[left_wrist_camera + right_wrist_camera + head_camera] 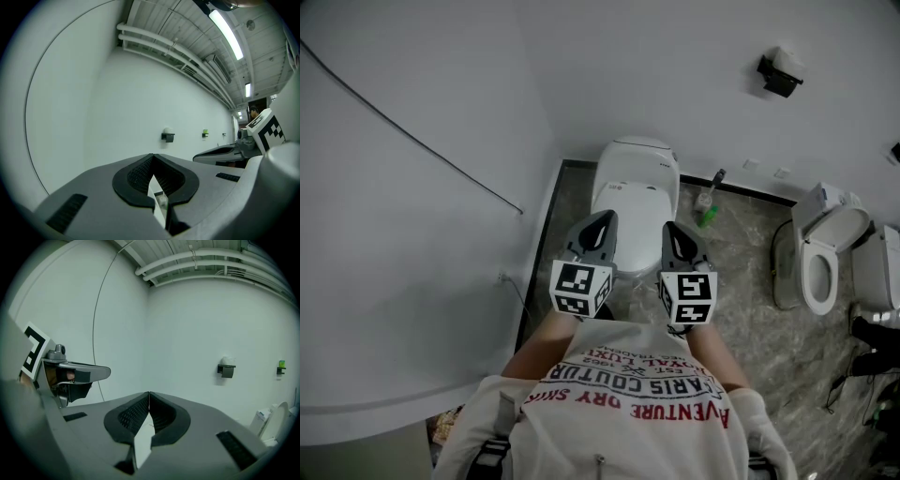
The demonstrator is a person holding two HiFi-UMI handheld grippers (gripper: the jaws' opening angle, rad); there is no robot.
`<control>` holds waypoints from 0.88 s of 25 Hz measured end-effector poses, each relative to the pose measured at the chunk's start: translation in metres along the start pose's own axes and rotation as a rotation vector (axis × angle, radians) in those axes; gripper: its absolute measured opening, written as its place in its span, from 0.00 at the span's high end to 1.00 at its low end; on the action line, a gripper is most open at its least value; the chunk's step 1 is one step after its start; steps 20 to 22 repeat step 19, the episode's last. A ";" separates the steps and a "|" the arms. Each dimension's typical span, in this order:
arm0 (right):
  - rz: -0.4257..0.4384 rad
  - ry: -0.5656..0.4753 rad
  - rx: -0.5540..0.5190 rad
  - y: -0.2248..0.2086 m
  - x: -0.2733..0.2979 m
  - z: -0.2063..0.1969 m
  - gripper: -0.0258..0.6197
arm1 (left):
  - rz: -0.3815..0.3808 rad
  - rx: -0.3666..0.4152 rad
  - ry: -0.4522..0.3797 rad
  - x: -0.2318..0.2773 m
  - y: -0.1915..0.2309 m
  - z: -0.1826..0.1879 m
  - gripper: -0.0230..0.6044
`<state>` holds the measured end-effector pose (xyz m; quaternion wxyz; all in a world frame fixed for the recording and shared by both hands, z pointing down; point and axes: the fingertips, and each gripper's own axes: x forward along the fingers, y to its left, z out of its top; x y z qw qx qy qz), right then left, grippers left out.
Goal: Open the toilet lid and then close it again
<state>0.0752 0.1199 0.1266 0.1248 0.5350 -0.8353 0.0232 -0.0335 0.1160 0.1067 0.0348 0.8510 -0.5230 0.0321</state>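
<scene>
Toilet lid (630,201) lies shut on the nearer of two toilets (639,155), directly beneath and just ahead of the tips of the two grippers, which are held side by side above it. The second toilet (825,253) stands well apart, its lid raised. The left gripper (603,217) and right gripper (671,228) both have their jaws closed together, gripping nothing. One green bottle (706,214) stands beside the near toilet.

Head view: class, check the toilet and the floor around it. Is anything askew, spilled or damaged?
Nothing stands out. The toilet lid lies down and square, no spill shows on the floor, and a small green object stands beside the toilet.
</scene>
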 end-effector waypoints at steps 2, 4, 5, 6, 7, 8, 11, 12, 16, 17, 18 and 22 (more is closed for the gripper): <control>0.003 0.009 0.031 -0.002 0.001 -0.005 0.94 | 0.002 0.015 0.015 0.002 0.000 -0.005 0.95; 0.009 0.019 0.064 -0.005 0.004 -0.009 0.94 | 0.004 0.028 0.031 0.005 0.000 -0.009 0.95; 0.010 0.023 0.072 -0.007 0.005 -0.010 0.94 | 0.004 0.027 0.036 0.007 0.000 -0.009 0.95; 0.009 0.027 0.073 -0.009 0.004 -0.012 0.94 | 0.004 0.024 0.038 0.008 -0.001 -0.009 0.95; 0.007 0.031 0.072 -0.010 0.003 -0.013 0.94 | 0.005 0.022 0.038 0.009 -0.002 -0.009 0.95; 0.005 0.033 0.071 -0.012 0.002 -0.015 0.94 | 0.005 0.023 0.037 0.010 -0.003 -0.009 0.95; -0.003 0.035 0.073 -0.016 -0.001 -0.018 0.94 | -0.001 0.032 0.039 0.013 -0.006 -0.009 0.95; -0.005 0.037 0.074 -0.017 -0.001 -0.020 0.94 | -0.004 0.032 0.041 0.014 -0.007 -0.011 0.95; -0.007 0.041 0.067 -0.019 -0.002 -0.026 0.94 | -0.012 0.040 0.043 0.014 -0.012 -0.015 0.95; -0.007 0.041 0.064 -0.020 -0.002 -0.027 0.94 | -0.014 0.048 0.039 0.014 -0.013 -0.014 0.95; -0.008 0.040 0.061 -0.020 -0.001 -0.028 0.94 | -0.017 0.055 0.034 0.014 -0.014 -0.013 0.95; -0.008 0.040 0.059 -0.021 -0.001 -0.028 0.94 | -0.019 0.062 0.029 0.015 -0.015 -0.012 0.95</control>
